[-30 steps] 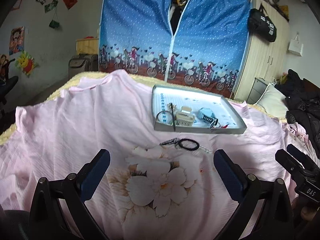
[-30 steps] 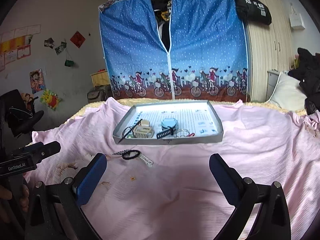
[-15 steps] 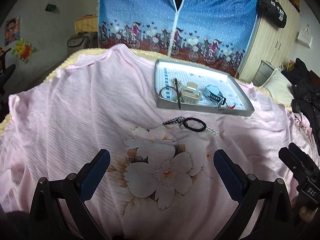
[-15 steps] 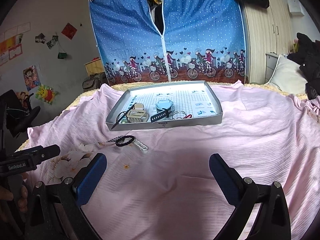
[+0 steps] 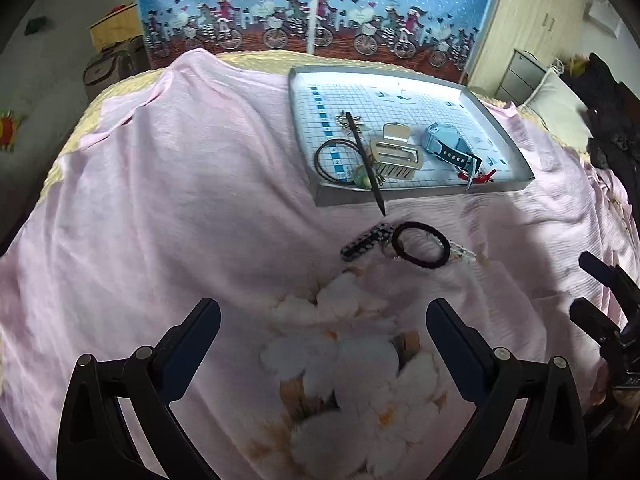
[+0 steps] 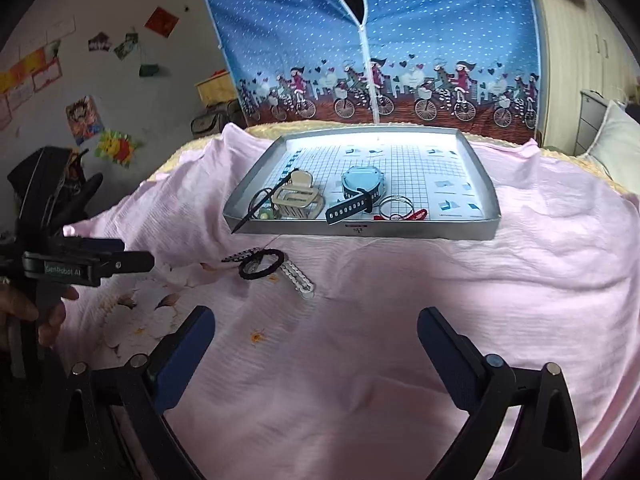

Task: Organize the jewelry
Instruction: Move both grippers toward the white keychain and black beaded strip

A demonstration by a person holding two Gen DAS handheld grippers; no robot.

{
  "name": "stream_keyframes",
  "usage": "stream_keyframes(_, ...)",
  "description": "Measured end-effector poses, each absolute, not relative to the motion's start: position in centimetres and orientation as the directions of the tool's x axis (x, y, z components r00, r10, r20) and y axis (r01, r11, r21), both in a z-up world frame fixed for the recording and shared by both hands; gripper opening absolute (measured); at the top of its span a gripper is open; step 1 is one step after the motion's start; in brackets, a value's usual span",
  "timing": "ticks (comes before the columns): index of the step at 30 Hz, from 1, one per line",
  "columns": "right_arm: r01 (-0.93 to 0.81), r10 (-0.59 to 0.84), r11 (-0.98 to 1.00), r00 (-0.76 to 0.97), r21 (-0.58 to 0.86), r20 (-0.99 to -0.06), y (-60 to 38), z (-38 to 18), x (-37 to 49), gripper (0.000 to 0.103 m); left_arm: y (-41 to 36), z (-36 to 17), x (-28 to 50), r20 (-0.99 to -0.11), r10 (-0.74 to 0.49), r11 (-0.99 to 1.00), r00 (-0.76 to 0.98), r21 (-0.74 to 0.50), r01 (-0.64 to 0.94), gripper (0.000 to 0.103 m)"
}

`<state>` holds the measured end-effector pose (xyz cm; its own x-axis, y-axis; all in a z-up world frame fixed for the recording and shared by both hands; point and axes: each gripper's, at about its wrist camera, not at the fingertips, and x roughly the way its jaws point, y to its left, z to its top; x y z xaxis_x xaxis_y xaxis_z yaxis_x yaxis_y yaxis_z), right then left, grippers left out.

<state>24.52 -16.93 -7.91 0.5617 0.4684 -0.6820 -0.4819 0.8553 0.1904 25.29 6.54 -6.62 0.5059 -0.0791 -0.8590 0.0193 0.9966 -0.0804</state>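
White lettering "GenRobot AI" runs along the left gripper (image 6: 92, 266) body, left of the tray (image 6: 472, 229). Blue scale squares inside that tray (image 5: 404, 195) carry a "2" (other digits unreadable).

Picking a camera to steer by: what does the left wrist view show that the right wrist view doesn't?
Left wrist only: the big flower print under the open left gripper. Right wrist only: a hand holding the left gripper and wall posters. Both: the tray, the black hair tie and two clips on the pink sheet.
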Motion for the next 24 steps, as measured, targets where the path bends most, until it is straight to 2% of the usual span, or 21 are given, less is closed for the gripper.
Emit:
stream_keyframes(3, -0.503, 0.462, 0.846, 0.523, 0.179, -0.716, -16.1, -9.2, 26.0, 0.074, 6.8, -7.7, 26.9, -0.858, -0.09, 0.996, 0.506, -0.071, 0.057, 0.092)
stream_keyframes(5, -0.524, 0.452, 0.837, 0.505, 0.154, -0.735, -15.4, -10.0, 26.9, 0.071, 6.9, -8.6, 27.8, -0.863, -0.104, 0.994, 0.494, -0.073, 0.081, 0.08)
stream_keyframes(8, -0.562, 0.459, 0.816, 0.492, 0.132, -0.74, -14.3, -10.7, 27.8, 0.064, 6.7, -9.6, 29.0, -0.87, -0.135, 0.988, 0.474, -0.083, 0.13, 0.068)
stream_keyframes(11, -0.596, 0.475, 0.793, 0.48, 0.123, -0.737, -13.2, -11.5, 28.9, 0.059, 5.9, -10.2, 29.7, -0.867, -0.146, 0.978, 0.477, -0.053, 0.203, 0.066)
stream_keyframes(14, -0.602, 0.477, 0.787, 0.456, 0.134, -0.751, -12.4, -12.5, 30.2, 0.042, 5.4, -11.0, 30.7, -0.866, -0.166, 0.967, 0.471, -0.05, 0.248, 0.066)
stream_keyframes(15, -0.601, 0.48, 0.786, 0.448, 0.143, -0.755, -12.3, -12.8, 30.5, 0.04, 5.4, -11.3, 31.1, -0.869, -0.172, 0.966, 0.464, -0.056, 0.253, 0.066)
stream_keyframes(17, -0.602, 0.487, 0.782, 0.43, 0.16, -0.76, -12.1, -13.4, 31.1, 0.039, 5.6, -12.1, 31.9, -0.876, -0.197, 0.962, 0.44, -0.086, 0.259, 0.056)
stream_keyframes(22, -0.625, 0.504, 0.763, 0.41, 0.169, -0.76, -11.6, -13.8, 31.6, 0.039, 5.5, -13.2, 32.8, -0.889, -0.247, 0.947, 0.385, -0.137, 0.289, 0.045)
stream_keyframes(24, -0.63, 0.504, 0.758, 0.402, 0.168, -0.764, -11.1, -14.2, 31.8, 0.035, 5.0, -13.5, 32.9, -0.893, -0.258, 0.939, 0.368, -0.143, 0.312, 0.039)
